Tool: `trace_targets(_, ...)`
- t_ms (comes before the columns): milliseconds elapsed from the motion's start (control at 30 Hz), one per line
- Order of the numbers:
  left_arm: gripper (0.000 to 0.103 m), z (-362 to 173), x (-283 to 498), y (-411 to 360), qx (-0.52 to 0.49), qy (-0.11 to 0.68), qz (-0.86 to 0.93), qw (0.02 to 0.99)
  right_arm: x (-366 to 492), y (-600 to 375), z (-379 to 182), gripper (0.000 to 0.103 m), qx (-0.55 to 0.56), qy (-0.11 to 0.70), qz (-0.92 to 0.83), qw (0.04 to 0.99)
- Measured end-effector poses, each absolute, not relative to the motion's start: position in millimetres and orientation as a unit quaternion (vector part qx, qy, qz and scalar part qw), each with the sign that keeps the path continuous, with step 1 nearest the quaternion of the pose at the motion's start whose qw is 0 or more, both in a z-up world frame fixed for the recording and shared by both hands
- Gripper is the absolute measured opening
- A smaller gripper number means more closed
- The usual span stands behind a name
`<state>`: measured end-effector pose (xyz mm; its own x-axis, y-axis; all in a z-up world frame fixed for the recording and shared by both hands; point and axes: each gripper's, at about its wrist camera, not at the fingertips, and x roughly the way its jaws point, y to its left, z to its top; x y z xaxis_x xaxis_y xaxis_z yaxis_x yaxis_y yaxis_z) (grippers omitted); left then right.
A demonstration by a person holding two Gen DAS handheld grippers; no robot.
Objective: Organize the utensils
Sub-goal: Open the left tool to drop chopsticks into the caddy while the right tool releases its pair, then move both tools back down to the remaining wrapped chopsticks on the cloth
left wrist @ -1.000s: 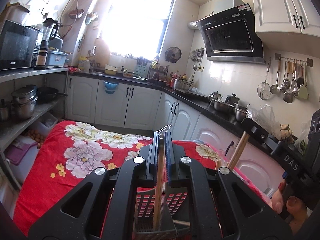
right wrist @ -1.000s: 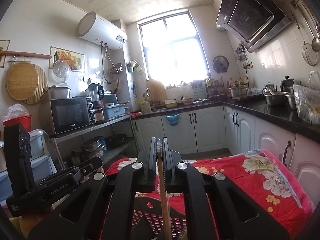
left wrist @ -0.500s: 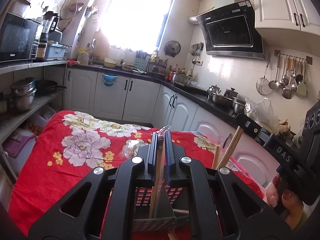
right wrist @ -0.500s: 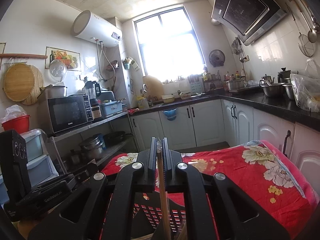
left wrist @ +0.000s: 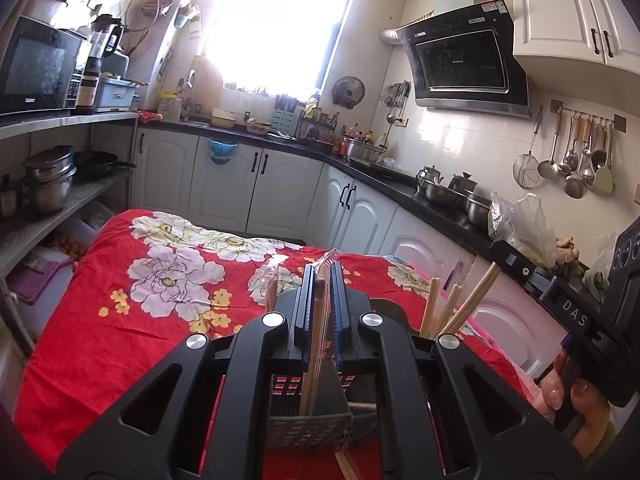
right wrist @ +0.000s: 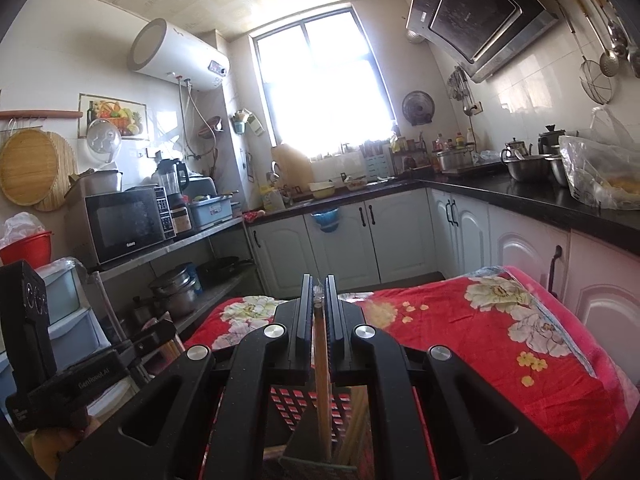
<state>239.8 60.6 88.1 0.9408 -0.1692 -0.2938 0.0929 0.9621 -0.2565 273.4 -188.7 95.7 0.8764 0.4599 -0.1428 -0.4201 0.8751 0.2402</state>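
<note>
Two grippers, each over grey perforated holder [left wrist: 308,420] on red floral cloth [left wrist: 120,320]; left wrist view: left gripper [left wrist: 320,280] jaws clenched on wrapped chopsticks [left wrist: 314,344], lower end inside holder; more chopsticks [left wrist: 460,304] upright beside; right wrist view: right gripper [right wrist: 319,292] jaws clenched on wooden chopstick [right wrist: 322,384] reaching down into holder [right wrist: 312,412].
</note>
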Motion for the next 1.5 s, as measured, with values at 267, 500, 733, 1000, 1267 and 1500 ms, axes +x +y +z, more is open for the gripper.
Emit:
trace_targets(267,0.009,87.3,232.6,61.0,-0.123,0.164,-0.062,0.977,262.1,-199.5,90.4,0.019,0.097,0.112,0.210,0.966)
trace_targets(500,0.023,84.4,225.3,63.0,-0.133,0.172,-0.060,0.974,252.7,-206.8,88.4,0.033,0.098,0.120,0.204,0.967)
trace_targets(733,0.039,85.4,214.7,67.8,-0.145,0.173,-0.062,0.972,241.9,-212.3,89.0,0.046,0.098,0.123,0.205,0.966)
trace_targets(1000,0.053,87.5,200.4,70.7,-0.158,0.166,-0.070,0.971,233.1,-214.9,88.8,0.058,0.095,0.128,0.210,0.964)
trace_targets(1267,0.074,89.9,187.2,77.2,-0.178,0.161,-0.073,0.968,221.9,-219.1,87.4,0.068,0.099,0.132,0.211,0.963)
trace_targets(1500,0.088,91.1,171.8,79.5,-0.184,0.156,-0.072,0.968,209.0,-222.2,87.6,0.073,0.098,0.134,0.213,0.963)
